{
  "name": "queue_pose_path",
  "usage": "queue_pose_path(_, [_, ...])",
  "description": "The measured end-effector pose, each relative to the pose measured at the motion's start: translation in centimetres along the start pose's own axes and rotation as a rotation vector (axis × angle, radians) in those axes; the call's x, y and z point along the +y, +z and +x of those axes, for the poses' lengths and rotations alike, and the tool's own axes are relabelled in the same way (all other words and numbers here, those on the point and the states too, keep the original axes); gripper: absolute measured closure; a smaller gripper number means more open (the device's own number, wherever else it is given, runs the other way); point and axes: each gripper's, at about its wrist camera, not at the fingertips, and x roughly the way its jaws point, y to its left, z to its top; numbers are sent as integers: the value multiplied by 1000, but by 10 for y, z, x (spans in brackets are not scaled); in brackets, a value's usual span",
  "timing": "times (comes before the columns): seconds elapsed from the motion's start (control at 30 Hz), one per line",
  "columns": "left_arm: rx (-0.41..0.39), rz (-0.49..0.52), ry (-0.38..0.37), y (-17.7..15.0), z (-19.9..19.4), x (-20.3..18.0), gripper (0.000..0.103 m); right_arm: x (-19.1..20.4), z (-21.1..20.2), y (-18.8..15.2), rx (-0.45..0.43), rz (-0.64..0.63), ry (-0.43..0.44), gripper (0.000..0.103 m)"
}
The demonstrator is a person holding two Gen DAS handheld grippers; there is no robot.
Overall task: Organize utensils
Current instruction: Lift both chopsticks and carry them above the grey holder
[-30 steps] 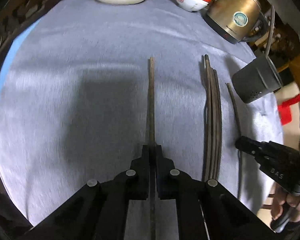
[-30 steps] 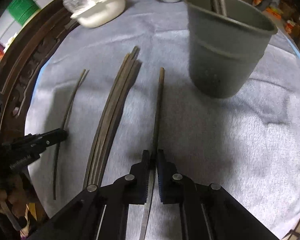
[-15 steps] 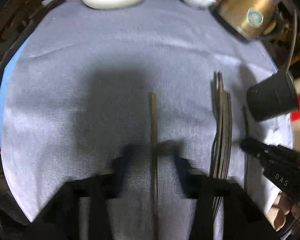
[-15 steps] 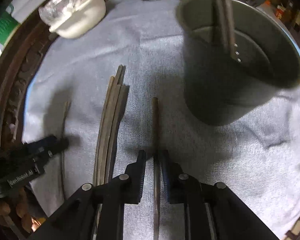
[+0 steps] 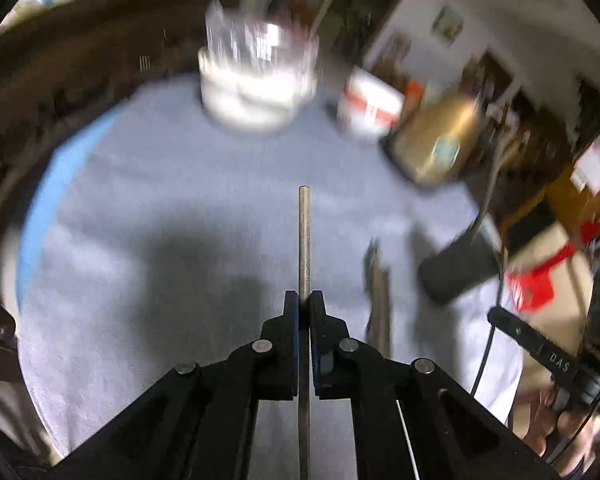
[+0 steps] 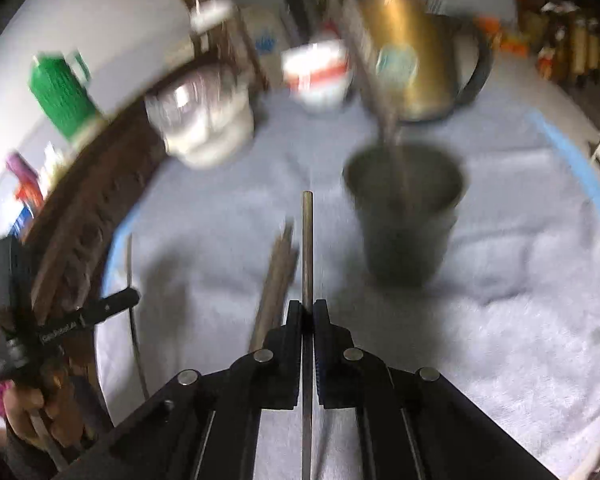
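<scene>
My left gripper (image 5: 304,300) is shut on a dark chopstick (image 5: 304,240) and holds it lifted above the grey cloth (image 5: 160,200). My right gripper (image 6: 307,308) is shut on another chopstick (image 6: 307,248), also lifted, left of the grey utensil cup (image 6: 406,216). The cup holds several chopsticks (image 6: 384,112). A bundle of chopsticks (image 6: 276,276) lies on the cloth between the grippers; it also shows in the left wrist view (image 5: 378,300). The cup shows at the right in the left wrist view (image 5: 458,270).
A white dish (image 5: 256,92), a red-and-white bowl (image 5: 370,108) and a gold kettle (image 5: 436,140) stand at the far side of the cloth. The other gripper shows at the right edge (image 5: 540,352) and the left edge (image 6: 60,324). Both views are blurred.
Both grippers have lifted and tilted up with their chopsticks off the cloth. The left gripper, blurred half a second ago, is now shut on its chopstick.
</scene>
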Motion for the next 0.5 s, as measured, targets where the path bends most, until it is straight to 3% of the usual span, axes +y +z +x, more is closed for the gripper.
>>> queue_pose_path(0.13, [-257,25,10,1,-38,-11,98,0,-43,5,-244,0,-64,97])
queue_pose_path(0.23, [-430,80,65,-6,-53,-27,98,2,-55,-4,-364,-32,-135,97])
queue_pose_path(0.33, [-505,130,127,-17,-44,-39,98,8,-50,-13,-400,-72,-187,97])
queue_pose_path(0.5, [-497,148,175,-35,-28,-38,98,15,-44,-38,-413,-129,-226,97])
